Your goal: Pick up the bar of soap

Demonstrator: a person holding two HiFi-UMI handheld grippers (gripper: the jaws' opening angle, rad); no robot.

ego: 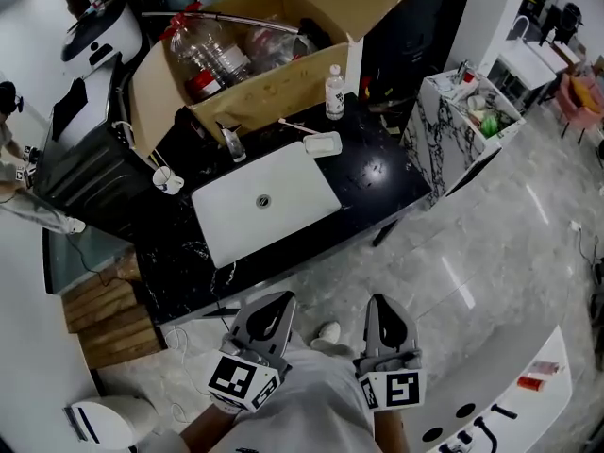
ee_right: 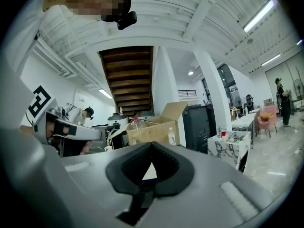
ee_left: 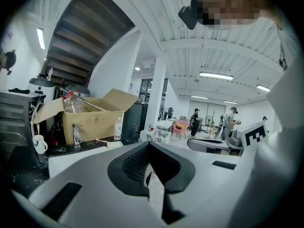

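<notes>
On the black marble counter point(ego: 377, 173) lies a small white soap dish point(ego: 323, 143), just right of the white sink basin point(ego: 264, 204); I cannot tell the bar apart from the dish. The left gripper view shows the dish point(ee_left: 114, 145) far ahead. My left gripper point(ego: 267, 314) and right gripper point(ego: 387, 321) hover close to the person's body, over the floor in front of the counter. Both are shut with nothing in them. The left gripper point(ee_left: 150, 145) and the right gripper point(ee_right: 152, 145) each show jaws meeting at the tip.
A chrome faucet point(ego: 231, 144) stands behind the basin, with a white cup point(ego: 168, 181) to its left. A small bottle point(ego: 334, 92) leans against an open cardboard box point(ego: 283, 74) of plastic bottles. A marble stand point(ego: 462, 125) is at the right, wooden steps point(ego: 104, 319) at the left.
</notes>
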